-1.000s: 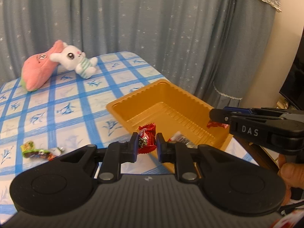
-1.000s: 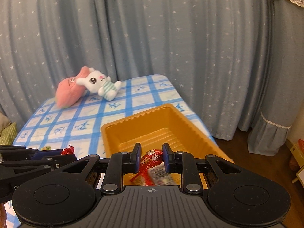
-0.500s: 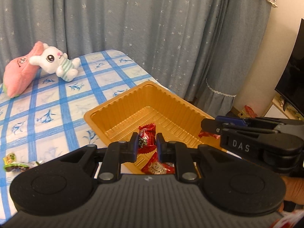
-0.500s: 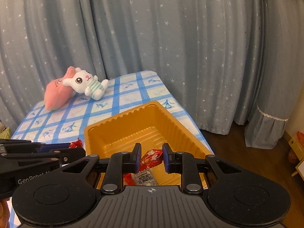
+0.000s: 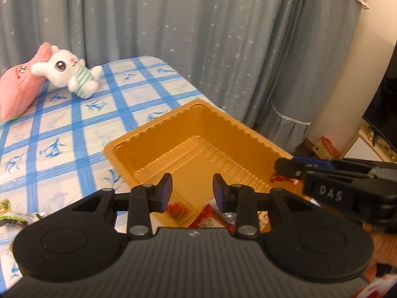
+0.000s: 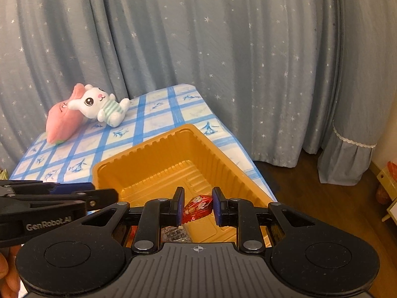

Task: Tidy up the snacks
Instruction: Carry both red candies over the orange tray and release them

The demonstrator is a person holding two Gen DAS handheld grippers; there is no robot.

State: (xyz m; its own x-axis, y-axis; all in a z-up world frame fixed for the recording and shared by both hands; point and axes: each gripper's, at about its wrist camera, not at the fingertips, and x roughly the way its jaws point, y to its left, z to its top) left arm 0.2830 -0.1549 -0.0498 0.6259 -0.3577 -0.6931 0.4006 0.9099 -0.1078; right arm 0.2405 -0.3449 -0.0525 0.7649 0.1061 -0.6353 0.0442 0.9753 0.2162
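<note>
Star-print grey curtains behind a counter (image 5: 62, 129) in blue-checked cloth; orange plastic tray (image 5: 198, 134) near its edge.
Left gripper (image 5: 192, 190) over tray's near end, jaws opening, nothing between them; red snack packets (image 5: 211, 219) lie in the tray just below. Right gripper (image 6: 196, 204) narrow, clamped on a red wrapped candy (image 6: 198, 207) above the tray. Green-wrapped snacks (image 5: 10, 217) on the cloth at far left. Plush bunny (image 6: 99, 105) leans on pink plush (image 6: 64, 121) at far end.
</note>
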